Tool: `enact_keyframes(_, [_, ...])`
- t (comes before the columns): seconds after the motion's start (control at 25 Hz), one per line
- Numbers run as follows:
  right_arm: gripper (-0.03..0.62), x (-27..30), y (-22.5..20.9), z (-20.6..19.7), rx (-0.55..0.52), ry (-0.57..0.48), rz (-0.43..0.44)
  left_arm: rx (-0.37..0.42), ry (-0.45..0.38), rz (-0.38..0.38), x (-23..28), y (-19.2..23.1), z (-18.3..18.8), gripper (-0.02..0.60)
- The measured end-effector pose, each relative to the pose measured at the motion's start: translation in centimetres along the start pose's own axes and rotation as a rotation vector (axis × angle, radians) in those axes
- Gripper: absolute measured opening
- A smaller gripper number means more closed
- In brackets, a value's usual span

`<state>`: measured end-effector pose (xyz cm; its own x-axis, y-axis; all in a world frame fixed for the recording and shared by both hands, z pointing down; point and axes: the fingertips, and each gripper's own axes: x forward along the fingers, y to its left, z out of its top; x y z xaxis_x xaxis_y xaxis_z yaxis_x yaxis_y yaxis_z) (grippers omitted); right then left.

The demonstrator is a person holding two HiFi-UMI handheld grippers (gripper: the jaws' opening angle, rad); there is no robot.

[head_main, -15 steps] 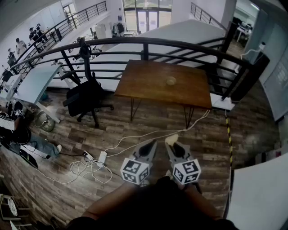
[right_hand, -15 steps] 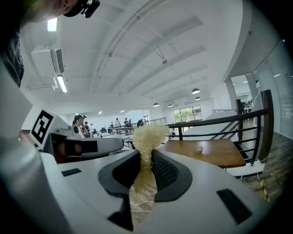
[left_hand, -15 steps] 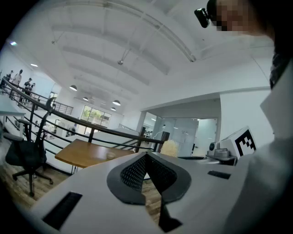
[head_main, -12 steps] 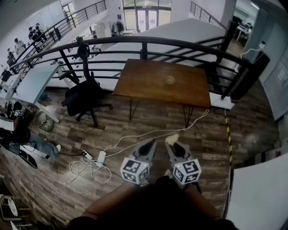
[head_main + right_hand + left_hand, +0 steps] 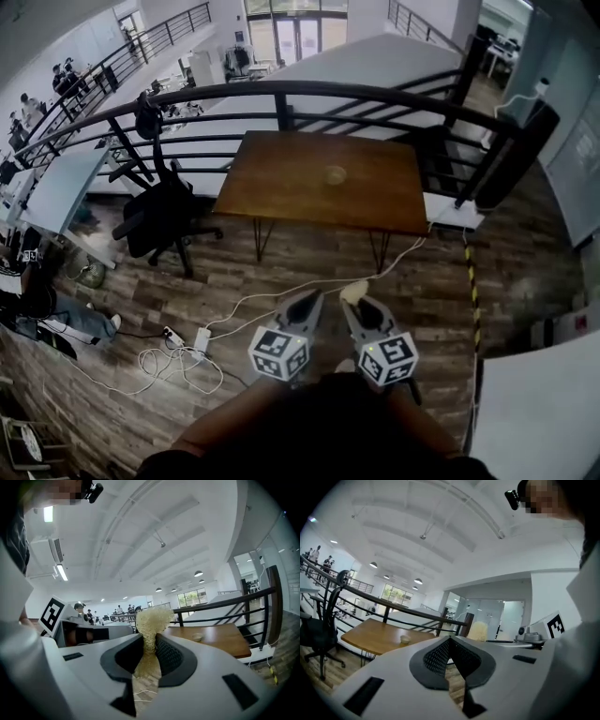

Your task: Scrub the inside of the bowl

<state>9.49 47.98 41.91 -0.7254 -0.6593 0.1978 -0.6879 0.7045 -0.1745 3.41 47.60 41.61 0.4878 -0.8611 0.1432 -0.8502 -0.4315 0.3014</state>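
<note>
A small pale bowl (image 5: 335, 174) stands on a brown wooden table (image 5: 281, 187) far ahead of me, across a stretch of wood floor. Both grippers are held close to my body, well short of the table. My left gripper (image 5: 306, 302) is shut with nothing between its jaws. My right gripper (image 5: 363, 302) is shut on a pale fibrous scrubber (image 5: 353, 292), whose tuft sticks out past the jaw tips. The left gripper view has the left gripper (image 5: 450, 640) closed, and the bowl (image 5: 405, 639) beyond it. The right gripper view shows the scrubber (image 5: 151, 620) pinched in the right gripper (image 5: 150, 641), with the bowl (image 5: 196, 638) on the table (image 5: 220, 641).
A black railing (image 5: 300, 94) runs behind the table. A black office chair (image 5: 164, 216) stands left of it. Cables and a power strip (image 5: 202, 337) lie on the floor ahead at left. Striped floor tape (image 5: 471, 281) and a white surface (image 5: 534, 412) are at right.
In the head view the table and bowl have slid slightly left and down as the camera moved. Both grippers keep their places and the scrubber stays in the right one.
</note>
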Motion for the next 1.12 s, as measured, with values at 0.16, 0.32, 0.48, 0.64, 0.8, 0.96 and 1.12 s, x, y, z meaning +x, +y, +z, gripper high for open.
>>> enact_keyframes(0.16, [0.083,0.4,-5.9,1.7,-0.002,-0.003,0.013,0.011,-0.018,-0.001,6.3,-1.3,1.0,-0.003])
enact_keyframes(0.32, [0.083,0.3,-10.4,3.2,-0.013,-0.009,0.014,-0.014,-0.017,0.028,10.8,-1.6,1.4,-0.003])
enact_keyframes(0.48, [0.083,0.1,-13.5,3.3,0.014,0.007,0.004,-0.007,-0.006,0.012,14.3,-2.7,1.8,-0.003])
enact_keyframes(0.64, [0.083,0.6,-15.6,3.1,0.034,0.011,0.008,-0.002,0.007,-0.002,16.9,-3.1,1.8,-0.003])
enact_keyframes(0.8, [0.083,1.7,-17.0,3.6,0.047,0.014,-0.006,-0.012,0.022,-0.014,18.5,-2.5,1.9,-0.003])
enact_keyframes(0.96, [0.083,3.3,-17.8,3.9,0.058,0.011,-0.030,-0.014,0.011,-0.034,19.9,-0.8,2.9,-0.003])
enact_keyframes(1.12, [0.083,5.5,-19.0,4.0,0.068,0.012,-0.062,-0.012,0.008,-0.054,21.6,1.3,3.6,-0.003])
